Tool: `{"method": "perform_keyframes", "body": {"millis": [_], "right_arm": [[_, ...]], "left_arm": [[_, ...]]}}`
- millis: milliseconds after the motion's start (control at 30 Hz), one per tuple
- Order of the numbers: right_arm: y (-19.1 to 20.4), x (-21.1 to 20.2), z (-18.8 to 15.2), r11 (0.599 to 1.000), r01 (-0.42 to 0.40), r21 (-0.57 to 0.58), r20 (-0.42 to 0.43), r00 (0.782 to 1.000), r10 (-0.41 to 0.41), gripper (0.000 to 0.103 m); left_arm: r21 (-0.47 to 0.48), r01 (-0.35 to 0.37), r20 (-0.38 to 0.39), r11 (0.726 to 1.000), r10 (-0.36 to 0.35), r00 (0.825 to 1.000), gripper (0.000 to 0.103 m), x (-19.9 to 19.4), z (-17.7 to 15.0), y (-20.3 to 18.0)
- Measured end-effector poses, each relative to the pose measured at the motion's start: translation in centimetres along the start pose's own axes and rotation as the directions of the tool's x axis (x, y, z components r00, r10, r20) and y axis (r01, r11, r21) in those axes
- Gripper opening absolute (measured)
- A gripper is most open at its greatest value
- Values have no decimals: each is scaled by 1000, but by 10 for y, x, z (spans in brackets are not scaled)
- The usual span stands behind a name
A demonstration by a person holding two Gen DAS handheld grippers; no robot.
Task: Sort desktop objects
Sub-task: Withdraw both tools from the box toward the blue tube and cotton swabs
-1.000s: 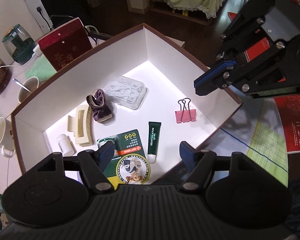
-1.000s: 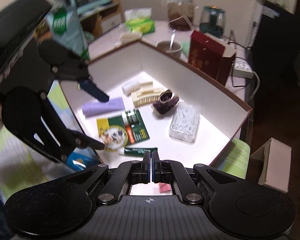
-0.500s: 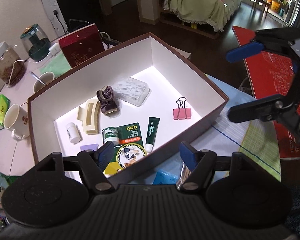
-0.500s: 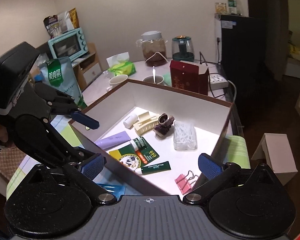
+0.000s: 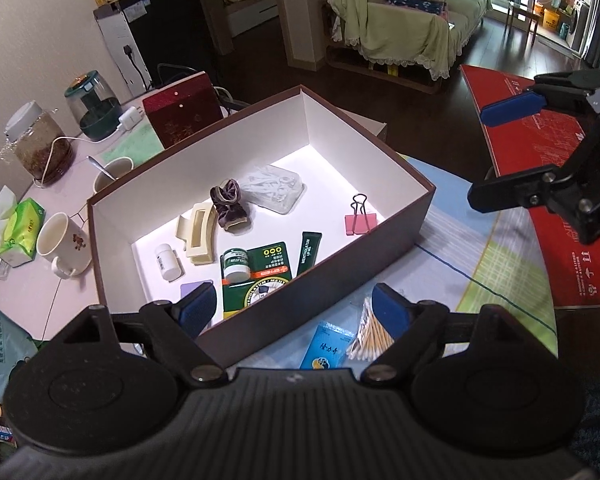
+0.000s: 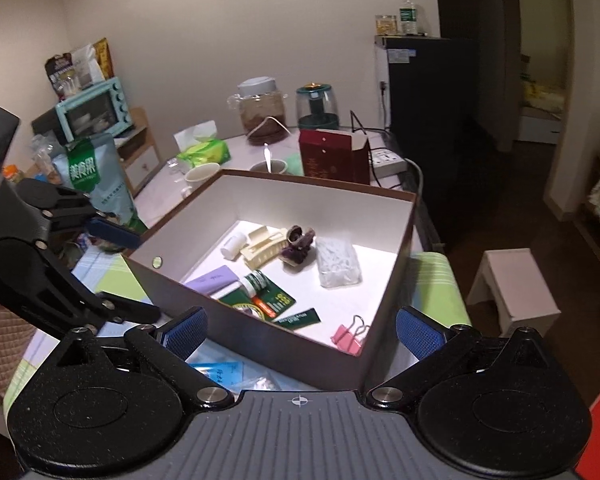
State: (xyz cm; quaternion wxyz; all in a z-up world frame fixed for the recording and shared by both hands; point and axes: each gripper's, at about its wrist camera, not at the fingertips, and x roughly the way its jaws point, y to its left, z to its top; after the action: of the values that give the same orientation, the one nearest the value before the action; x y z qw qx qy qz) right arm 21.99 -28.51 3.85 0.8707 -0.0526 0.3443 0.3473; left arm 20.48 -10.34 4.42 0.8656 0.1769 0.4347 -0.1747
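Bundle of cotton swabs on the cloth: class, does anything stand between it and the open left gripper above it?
Nothing visible does. The bundle of cotton swabs lies uncovered beside the blue packet, below the left gripper.

Pink binder clip, brown-walled box

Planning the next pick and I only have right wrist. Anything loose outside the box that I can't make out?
Observer: Yes. A bundle of cotton swabs lies on the mat beside a blue packet, just outside the box.
Operator: Left gripper on them?
Observer: No. The left gripper is open and empty, with the swabs next to its right finger.
Operator: The box wall cuts off the binder clip for me.
Observer: The pink binder clip lies flat on the box floor, clear of the green tube.
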Motion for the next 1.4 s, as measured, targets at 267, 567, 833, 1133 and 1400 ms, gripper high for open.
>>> {"method": "perform_keyframes", "body": {"millis": [267,567,833,1133,1400], "right_arm": [[15,-2,-18,998,34,61,-4,999,-33,103],[26,1,-34,990,60,124,-44,998,-55,103],[26,4,-47,979,90,185,-79,994,-76,103],[16,21,-75,961,134,243,-193,977,-87,103],[7,38,-91,938,180,295,-267,959,-100,103]], "left_arm": [[-28,-26,48,999,27,998,89,-23,-25,7],[-43,-32,31,999,33,999,89,-27,-52,16],[-18,-5,35,1000,6,999,89,-22,-76,19],[93,51,-15,994,-50,999,84,10,-106,9],[206,117,-60,972,-107,992,72,46,-116,-5]]}}
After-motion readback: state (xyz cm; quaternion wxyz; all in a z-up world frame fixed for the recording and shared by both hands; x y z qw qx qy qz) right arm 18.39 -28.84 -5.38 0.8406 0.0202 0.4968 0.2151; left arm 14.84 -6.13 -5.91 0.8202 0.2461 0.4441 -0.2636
